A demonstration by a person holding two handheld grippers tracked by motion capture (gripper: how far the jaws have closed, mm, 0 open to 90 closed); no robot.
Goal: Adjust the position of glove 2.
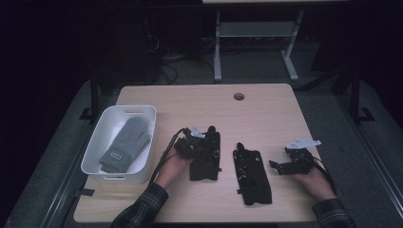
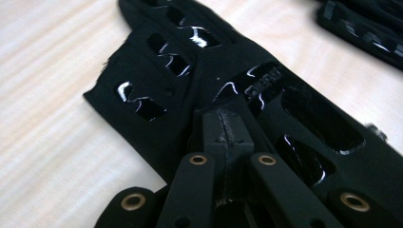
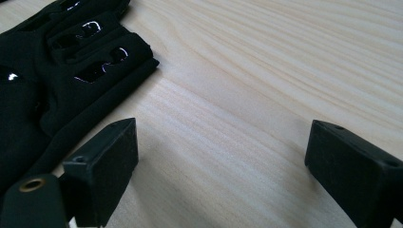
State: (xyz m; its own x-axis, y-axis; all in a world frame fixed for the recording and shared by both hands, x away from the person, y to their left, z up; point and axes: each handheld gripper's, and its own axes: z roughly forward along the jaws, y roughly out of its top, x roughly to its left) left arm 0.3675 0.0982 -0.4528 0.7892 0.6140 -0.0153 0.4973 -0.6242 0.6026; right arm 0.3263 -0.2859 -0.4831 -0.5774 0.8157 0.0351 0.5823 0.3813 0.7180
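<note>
Two black fingerless gloves lie side by side in the middle of the wooden table. My left gripper [image 1: 209, 143] rests on the left glove [image 1: 205, 167]. In the left gripper view its jaws [image 2: 228, 126] are shut together, pinching a raised fold of that glove [image 2: 180, 80]. The right glove [image 1: 252, 176] lies flat, and its edge shows in the left gripper view [image 2: 366, 23]. My right gripper [image 1: 278, 165] sits just right of it, low over bare wood. Its jaws [image 3: 223, 138] stand open with nothing between them, and the right glove [image 3: 57, 80] lies off to their left.
A white bin [image 1: 96, 138] stands at the table's left edge with a grey mitten [image 1: 126, 142] inside. A round cable hole [image 1: 239, 96] sits near the far edge. Bare wood [image 1: 199, 107] stretches behind the gloves. A white desk frame [image 1: 256, 29] stands on the floor beyond.
</note>
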